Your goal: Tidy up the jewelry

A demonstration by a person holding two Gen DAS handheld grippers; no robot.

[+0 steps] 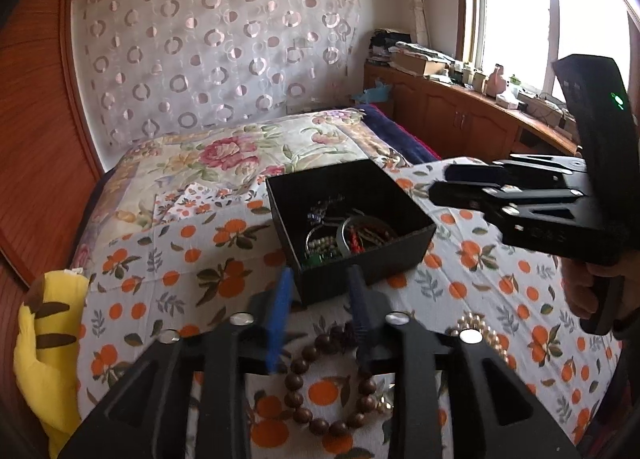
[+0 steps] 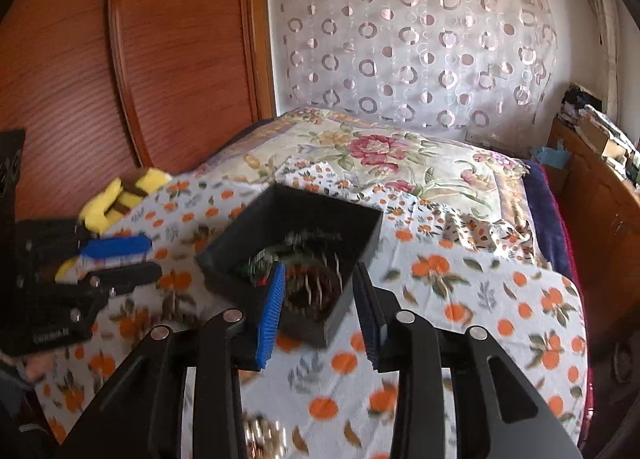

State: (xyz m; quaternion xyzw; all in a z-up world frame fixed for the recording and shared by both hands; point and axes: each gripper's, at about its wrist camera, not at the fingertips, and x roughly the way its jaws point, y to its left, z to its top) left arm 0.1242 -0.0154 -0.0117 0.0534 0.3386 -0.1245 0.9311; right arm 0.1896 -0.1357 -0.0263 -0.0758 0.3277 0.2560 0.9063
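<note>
A black open box point(image 1: 352, 219) sits on the orange-print bedsheet and holds several bracelets and bead strings point(image 1: 344, 239). A brown wooden bead bracelet point(image 1: 328, 383) lies on the sheet just under my open, empty left gripper point(image 1: 320, 283). A pearl bracelet point(image 1: 480, 327) lies to its right. My right gripper point(image 2: 318, 279) is open and empty, hovering just above the near edge of the box point(image 2: 292, 259). It also shows in the left wrist view point(image 1: 436, 183), to the right of the box. The left gripper shows in the right wrist view point(image 2: 148, 259).
A yellow plush toy point(image 1: 48, 347) lies at the bed's left edge beside a wooden wardrobe point(image 2: 120, 59). A floral quilt point(image 1: 248, 155) covers the far bed. A cluttered wooden cabinet point(image 1: 460, 107) runs under the window on the right.
</note>
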